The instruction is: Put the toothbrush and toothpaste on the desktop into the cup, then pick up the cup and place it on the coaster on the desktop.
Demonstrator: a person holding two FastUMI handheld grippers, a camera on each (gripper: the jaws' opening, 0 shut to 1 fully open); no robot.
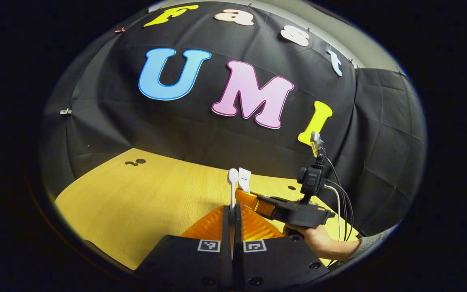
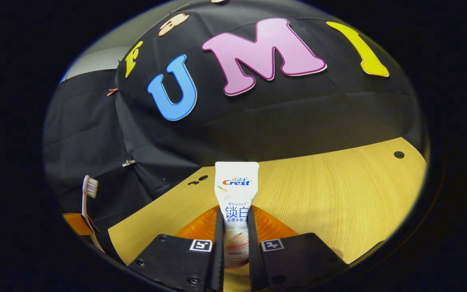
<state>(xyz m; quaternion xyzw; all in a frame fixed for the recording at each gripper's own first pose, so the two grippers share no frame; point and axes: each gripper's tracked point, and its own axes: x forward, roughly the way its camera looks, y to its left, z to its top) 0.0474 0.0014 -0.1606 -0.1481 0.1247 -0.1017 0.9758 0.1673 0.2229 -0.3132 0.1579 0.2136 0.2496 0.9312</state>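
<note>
Presently, in the left gripper view, the left gripper [image 1: 232, 215] is pinching the slim white plastic toothbrush [image 1: 232, 186] between its fingers, which are pressing nearly together on the handle while the head is standing upright above them. Holding it vertical like this is probably meant to let it drop handle-first into a cup. Just right of the toothbrush, the right gripper [image 1: 246, 195] is reaching in, carried by a person's hand [image 1: 318, 239], with cables trailing behind it; the white toothpaste tube [image 1: 244, 179] is rising just beside the toothbrush head. Beneath both lies the pale wooden worktop [image 1: 144, 194], with a small dark mark [image 1: 135, 162] well beyond the toothbrush, near the black cloth wall.

Turning to the right gripper view, the right gripper [image 2: 235, 239] is clamping the white squeezable toothpaste tube [image 2: 236, 202], fingers pressing on both sides of its lower half, the flat crimped end pointing up. That upright hold likewise is suiting a drop into a cup. Far left of the tube, the toothbrush [image 2: 88, 194] is showing bristles [image 2: 92, 186] uppermost. The wooden worktop [image 2: 339, 194] is stretching behind the tube, with a small round hole [image 2: 399, 154] far to its right. I cannot tell where the cup or coaster is sitting, so nothing is visibly blocking either item.
</note>
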